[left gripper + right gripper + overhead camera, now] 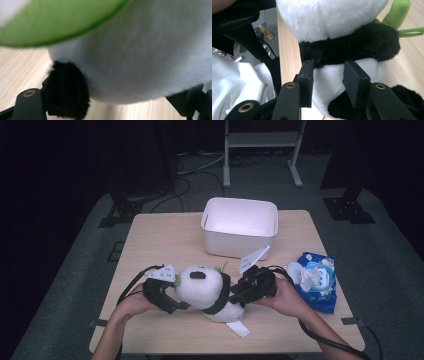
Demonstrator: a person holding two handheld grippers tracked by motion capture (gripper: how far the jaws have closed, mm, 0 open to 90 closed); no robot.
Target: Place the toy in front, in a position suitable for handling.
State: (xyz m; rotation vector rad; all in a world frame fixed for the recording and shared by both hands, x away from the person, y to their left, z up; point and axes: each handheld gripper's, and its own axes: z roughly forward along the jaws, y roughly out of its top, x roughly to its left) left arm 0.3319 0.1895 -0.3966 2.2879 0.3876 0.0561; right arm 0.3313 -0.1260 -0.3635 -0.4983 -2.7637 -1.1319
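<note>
High view first: we see a plush panda [207,290] lying on the wooden worktop [150,245] near the person's edge, with our left tongs [172,302] against its left side and our right tongs [235,297] against its right. Behind it stands a white bin [239,226], and off to the right lies a blue snack bag [317,280], well apart from the toy. From the right gripper view, the right tongs [328,85] are clamped on the panda's white belly [329,82], just below the black band of fur [352,45]; both pads press into the plush, and a green leaf [398,12] pokes out beyond. From the left gripper view, the white body [140,55] bulges very close to the lens, a black paw [67,90] sits beside the near jaw, and a blurred green patch [57,20] covers the top. The jaws stand at either side of the body with the toy between them, but the picture is so close that we cannot tell whether the left tongs [110,105] actually press on it.
</note>
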